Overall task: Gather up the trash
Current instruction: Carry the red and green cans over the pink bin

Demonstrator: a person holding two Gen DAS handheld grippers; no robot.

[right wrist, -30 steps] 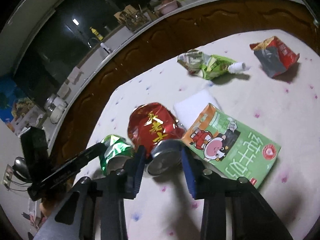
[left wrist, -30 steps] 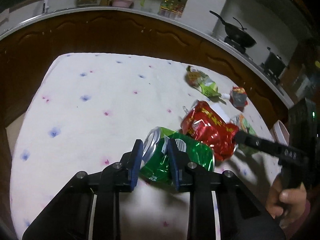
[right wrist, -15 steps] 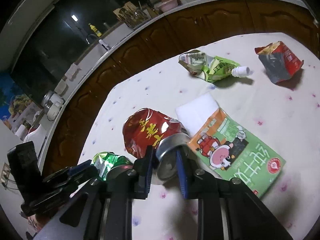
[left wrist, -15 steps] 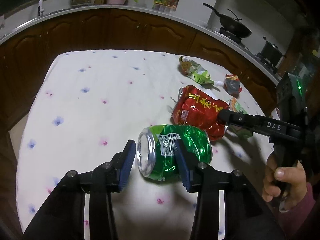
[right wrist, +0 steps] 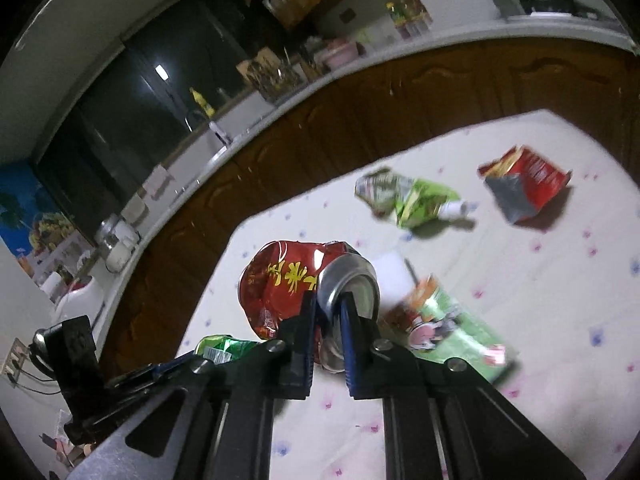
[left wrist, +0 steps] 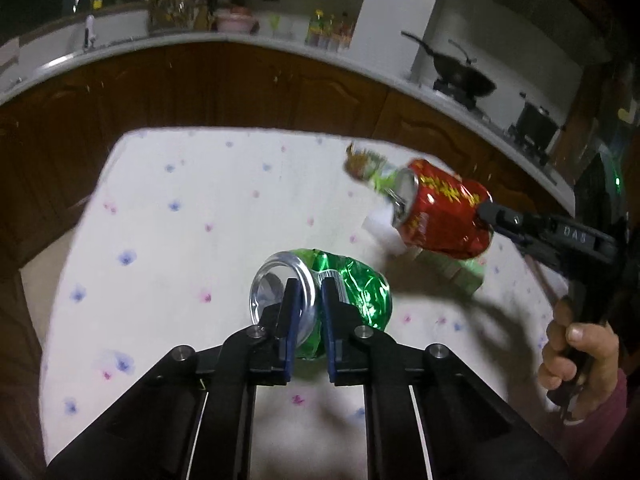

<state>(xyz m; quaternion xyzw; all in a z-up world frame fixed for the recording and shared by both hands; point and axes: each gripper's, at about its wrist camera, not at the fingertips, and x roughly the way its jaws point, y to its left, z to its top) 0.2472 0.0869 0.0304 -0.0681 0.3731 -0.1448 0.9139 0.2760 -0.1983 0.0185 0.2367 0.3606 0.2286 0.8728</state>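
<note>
— Two crushed cans are gripped, one per tool. The left gripper has its jaws nearly closed on the rim of the green can, pinching only the thin metal lip at the silver end. The right gripper is closed the same way on the rim of the red can, which looks raised above the flowered tablecloth.

— What might go wrong?

— Both holds are on a narrow edge, so I judge a quick swing could let either can pivot or slip out. The crumpled walls give little to bear on, and squeezing harder may just fold the lip. The two cans also hang near each other, so they could knock together.

— And the rest of the trash?

— On the cloth, well apart from the cans: a green pouch with a white cap, a torn red packet, a flat green snack bag just beside the red can, and a white napkin partly under it.

— Any writing?

— Yellow Chinese characters on the red can, too distorted to read. The right tool's finger arm, seen from the left camera, shows "DAS". The green can's label is illegible.
</note>
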